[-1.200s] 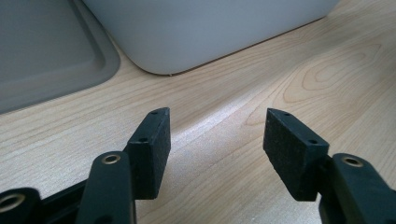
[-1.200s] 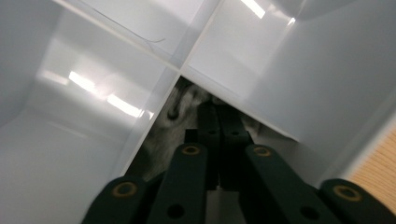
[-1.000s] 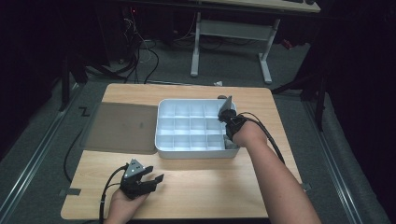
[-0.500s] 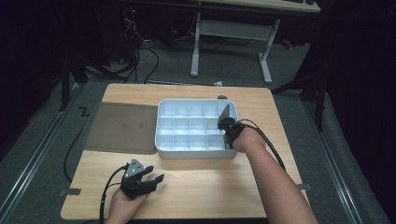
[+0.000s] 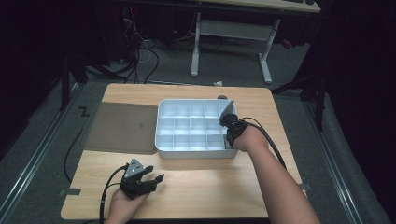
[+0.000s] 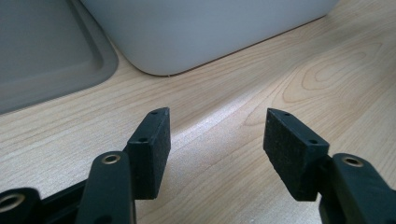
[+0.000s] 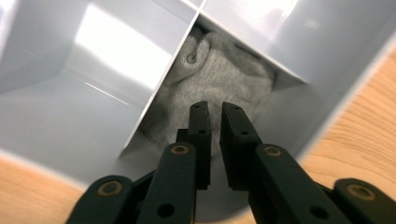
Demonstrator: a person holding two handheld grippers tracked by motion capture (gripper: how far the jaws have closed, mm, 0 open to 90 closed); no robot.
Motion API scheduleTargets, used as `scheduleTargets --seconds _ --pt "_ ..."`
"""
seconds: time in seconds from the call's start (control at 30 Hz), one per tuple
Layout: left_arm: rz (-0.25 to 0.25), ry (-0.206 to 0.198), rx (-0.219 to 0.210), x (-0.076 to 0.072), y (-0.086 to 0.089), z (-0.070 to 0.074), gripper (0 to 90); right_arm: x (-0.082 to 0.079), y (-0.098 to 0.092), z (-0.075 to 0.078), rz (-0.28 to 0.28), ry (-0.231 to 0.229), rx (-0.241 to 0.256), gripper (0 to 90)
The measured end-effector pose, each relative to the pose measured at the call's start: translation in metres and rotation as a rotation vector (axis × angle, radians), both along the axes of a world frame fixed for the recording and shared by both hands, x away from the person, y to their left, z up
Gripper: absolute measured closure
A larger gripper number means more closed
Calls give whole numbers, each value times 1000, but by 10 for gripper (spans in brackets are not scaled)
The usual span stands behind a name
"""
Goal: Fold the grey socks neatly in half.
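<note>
The thing being worked is a grey knitted sock (image 7: 219, 88), balled up and stuffed into one cell of the white divided organizer box (image 5: 164, 140). In the high view that cell can be placed at the box's right end, near the front right corner, where the right gripper (image 5: 229, 128) is dipped in over the rim.

Key relation: the sock lies straight ahead of and just below the right gripper (image 7: 214, 114), dead on its line of sight, wedged between a divider wall and the outer wall. No real long axis can be made out, it's basically a lump filling the cell, w/ a little knitted nub up near the divider corner. The jaws are seen nearly pressed together, only a thin slit between them, tips over or against the knit. Whether any fabric is actually pinched can't be told from the right gripper view.

The left gripper (image 5: 140, 179) is parked well apart on the bare wood table (image 5: 210, 186), in front of the box's left part. Its jaws are spread wide w/ nothing between them (image 6: 215, 133); the box's front wall and the grey lid (image 6: 42, 51) lying flat beside it are seen ahead.

So the right hand is clearly the nearer one, prob the only one that matters for the next move.
</note>
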State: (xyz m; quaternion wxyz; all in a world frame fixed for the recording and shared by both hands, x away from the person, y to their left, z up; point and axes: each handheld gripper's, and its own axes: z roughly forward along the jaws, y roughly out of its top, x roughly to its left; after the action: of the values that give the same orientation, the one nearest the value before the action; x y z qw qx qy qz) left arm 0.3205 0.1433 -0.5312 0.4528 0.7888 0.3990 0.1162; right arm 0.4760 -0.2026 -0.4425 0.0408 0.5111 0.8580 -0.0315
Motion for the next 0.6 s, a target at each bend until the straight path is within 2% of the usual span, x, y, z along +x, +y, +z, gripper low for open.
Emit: scheduleTargets --seconds 0.07,0.13,0.23,0.3,0.4,0.6 --pt "2 -1 -2 0 0 0 423 -4 -2 11 -26 -37 25 795" --pt "0 0 -1 0 0 0 423 -6 -6 20 -11 -70 44 762" --pt "1 -4 0 0 0 0 422 -15 -10 34 -26 -129 77 704" --pt "3 -7 -1 -1 -1 1 421 -21 -14 42 -9 -185 101 661" --pt "2 -9 4 -2 0 2 421 -33 -20 49 -9 -261 137 609" --pt "3 -31 8 -6 -1 5 421 -58 -39 56 -20 -365 216 555"
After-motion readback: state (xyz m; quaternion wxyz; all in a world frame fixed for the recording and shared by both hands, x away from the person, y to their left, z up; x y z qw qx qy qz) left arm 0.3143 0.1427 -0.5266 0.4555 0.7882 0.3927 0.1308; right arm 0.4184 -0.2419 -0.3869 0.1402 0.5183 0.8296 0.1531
